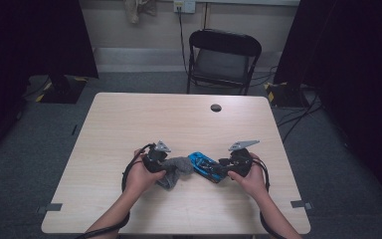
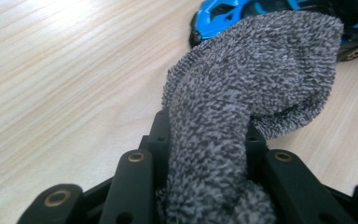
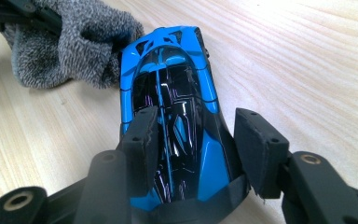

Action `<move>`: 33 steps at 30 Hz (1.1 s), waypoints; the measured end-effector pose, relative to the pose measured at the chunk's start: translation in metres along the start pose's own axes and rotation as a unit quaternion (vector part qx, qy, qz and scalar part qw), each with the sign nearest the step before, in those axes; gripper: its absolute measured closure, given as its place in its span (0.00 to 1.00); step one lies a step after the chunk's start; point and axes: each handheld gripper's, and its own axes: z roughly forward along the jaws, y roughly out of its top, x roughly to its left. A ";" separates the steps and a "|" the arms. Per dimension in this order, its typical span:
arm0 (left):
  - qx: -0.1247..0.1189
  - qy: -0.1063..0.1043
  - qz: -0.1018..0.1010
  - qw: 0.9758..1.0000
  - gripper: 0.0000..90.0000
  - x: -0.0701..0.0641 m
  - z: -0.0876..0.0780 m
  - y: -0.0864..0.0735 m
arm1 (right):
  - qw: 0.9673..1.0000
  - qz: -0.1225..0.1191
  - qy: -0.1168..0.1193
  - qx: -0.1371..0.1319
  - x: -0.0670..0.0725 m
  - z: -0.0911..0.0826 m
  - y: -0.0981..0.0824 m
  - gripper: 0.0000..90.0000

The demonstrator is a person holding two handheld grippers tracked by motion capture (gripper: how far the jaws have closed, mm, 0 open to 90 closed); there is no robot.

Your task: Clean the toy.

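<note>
My left gripper (image 1: 166,163) is shut on a bunched grey terry cloth (image 1: 178,168) near the table's front middle. In the left gripper view the cloth (image 2: 261,70) rises between the jaws of my left gripper (image 2: 207,140), and its far end lies against a blue toy car (image 2: 219,11). My right gripper (image 1: 222,168) faces it from the right, shut on the blue and black toy car (image 1: 203,163). In the right gripper view the car (image 3: 168,70) sits lengthwise between the jaws of my right gripper (image 3: 198,140), nose pointing away. The cloth (image 3: 70,46) touches its front left corner.
The light wooden table (image 1: 129,124) has a round cable hole (image 1: 216,107) near its far edge. A black folding chair (image 1: 224,55) stands behind the table. Dark curtains hang at both sides, and cables run across the floor at the right.
</note>
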 end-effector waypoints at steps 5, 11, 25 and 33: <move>-0.030 0.001 0.012 0.999 0.51 -0.003 0.002 -0.003 | 1.000 0.003 0.002 -0.003 0.000 0.000 -0.001 0.57; -0.066 -0.013 0.027 0.997 0.42 -0.004 -0.003 -0.002 | 1.000 0.006 0.004 -0.004 -0.001 0.000 -0.001 0.57; -0.057 -0.108 0.053 0.991 0.78 -0.044 -0.021 0.010 | 1.000 0.005 0.004 -0.002 -0.001 0.000 -0.001 0.57; -0.028 -0.154 0.100 0.983 0.78 -0.087 0.000 0.018 | 1.000 0.006 0.003 -0.002 -0.001 0.000 -0.001 0.57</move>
